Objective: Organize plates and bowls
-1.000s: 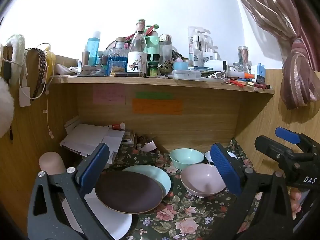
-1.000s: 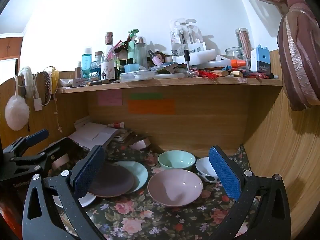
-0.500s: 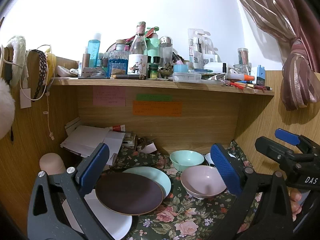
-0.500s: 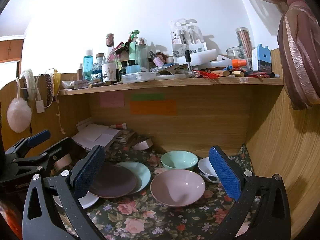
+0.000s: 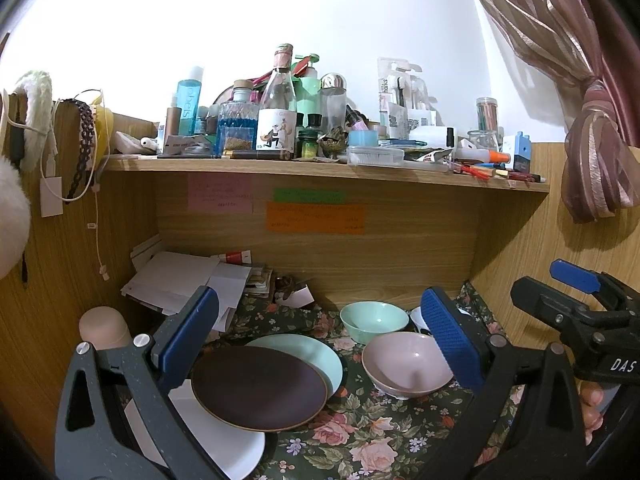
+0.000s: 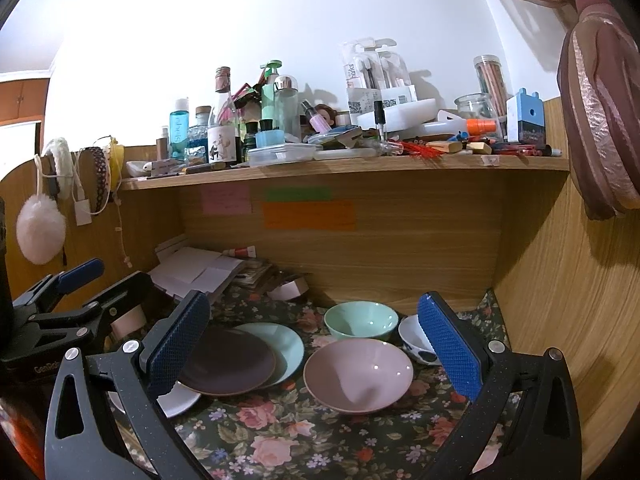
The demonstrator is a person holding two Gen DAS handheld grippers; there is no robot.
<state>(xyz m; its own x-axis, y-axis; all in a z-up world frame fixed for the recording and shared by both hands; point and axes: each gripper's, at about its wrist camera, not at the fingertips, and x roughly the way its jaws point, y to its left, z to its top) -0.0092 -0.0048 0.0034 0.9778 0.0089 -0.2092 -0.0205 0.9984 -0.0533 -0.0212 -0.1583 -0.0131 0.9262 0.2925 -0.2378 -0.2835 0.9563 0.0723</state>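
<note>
On the floral cloth a dark brown plate [image 5: 258, 388] overlaps a light teal plate [image 5: 320, 354] and a white plate [image 5: 224, 436]. To their right sit a pink bowl [image 5: 404, 364], a mint bowl [image 5: 374, 318] behind it, and a white patterned bowl [image 6: 414, 340] at the back right. My left gripper [image 5: 320, 344] hangs open above the plates, holding nothing. My right gripper [image 6: 316, 344] is open too, above the pink bowl [image 6: 358, 374], with empty jaws. Each gripper shows at the edge of the other's view.
A wooden shelf [image 5: 320, 170] crowded with bottles and stationery spans the alcove above. Loose papers [image 5: 184, 276] lie at the back left, a beige cylinder [image 5: 104, 326] stands beside them. Wooden walls close in left and right; a curtain [image 5: 592, 160] hangs at right.
Both grippers have risen and drawn back slightly, so the dishes sit a little lower in view. The plates and bowls have not moved, and both jaws stay open.
</note>
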